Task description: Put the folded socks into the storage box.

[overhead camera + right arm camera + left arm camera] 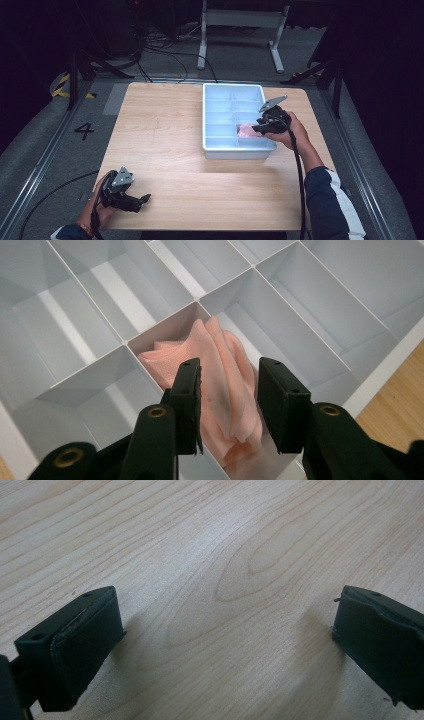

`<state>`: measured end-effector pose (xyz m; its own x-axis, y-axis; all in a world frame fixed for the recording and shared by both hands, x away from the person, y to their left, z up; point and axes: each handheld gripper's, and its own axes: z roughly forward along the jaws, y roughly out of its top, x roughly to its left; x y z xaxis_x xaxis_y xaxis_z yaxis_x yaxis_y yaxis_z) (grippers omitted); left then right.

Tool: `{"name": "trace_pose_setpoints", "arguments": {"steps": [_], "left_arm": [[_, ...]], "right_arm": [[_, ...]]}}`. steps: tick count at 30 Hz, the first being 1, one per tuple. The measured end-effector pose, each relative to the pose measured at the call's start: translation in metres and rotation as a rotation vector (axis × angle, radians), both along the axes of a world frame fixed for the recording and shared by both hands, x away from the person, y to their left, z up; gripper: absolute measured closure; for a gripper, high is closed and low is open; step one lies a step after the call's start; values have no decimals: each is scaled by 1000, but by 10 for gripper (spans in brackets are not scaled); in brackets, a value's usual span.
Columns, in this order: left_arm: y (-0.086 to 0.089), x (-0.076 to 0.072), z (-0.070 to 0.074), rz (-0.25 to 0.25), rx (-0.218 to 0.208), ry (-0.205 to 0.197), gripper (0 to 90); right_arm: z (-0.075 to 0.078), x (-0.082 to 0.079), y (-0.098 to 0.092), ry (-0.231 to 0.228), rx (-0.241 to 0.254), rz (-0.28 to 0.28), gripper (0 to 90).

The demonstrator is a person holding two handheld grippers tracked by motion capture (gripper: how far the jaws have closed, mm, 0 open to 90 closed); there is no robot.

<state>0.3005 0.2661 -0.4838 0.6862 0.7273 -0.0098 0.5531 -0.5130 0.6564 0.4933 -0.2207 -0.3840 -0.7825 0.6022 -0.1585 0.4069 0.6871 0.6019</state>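
A pale blue divided tray [232,86] stands on the wooden table [165,130], right of the middle. A crumpled pink cloth [244,132] lies in one of its near right compartments. My right gripper [256,129] reaches into the tray from the right. In the right gripper view its jaws [230,370] stand one on each side of the pink cloth [220,350], pinching a bunched fold that rises out of the compartment. My left gripper [145,199] rests at the table's front left corner. Its jaws [227,597] are wide apart over bare wood, holding nothing.
The tray's other compartments [125,285] look empty, with thin white dividers between them. The table's edge runs close to the tray's right wall [395,365]. Beyond the table are a grey floor, cables and a white frame [240,20].
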Motion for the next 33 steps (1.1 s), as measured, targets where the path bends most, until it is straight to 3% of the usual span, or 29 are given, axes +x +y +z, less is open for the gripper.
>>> {"name": "trace_pose_setpoints", "arguments": {"steps": [15,33], "left_arm": [[0,-1,0,6,-1,5,0],[0,-1,0,6,0,6,0]], "right_arm": [[18,-23,-17,-47,37,-10,577],[22,-48,-25,-73,26,9,538]]}}
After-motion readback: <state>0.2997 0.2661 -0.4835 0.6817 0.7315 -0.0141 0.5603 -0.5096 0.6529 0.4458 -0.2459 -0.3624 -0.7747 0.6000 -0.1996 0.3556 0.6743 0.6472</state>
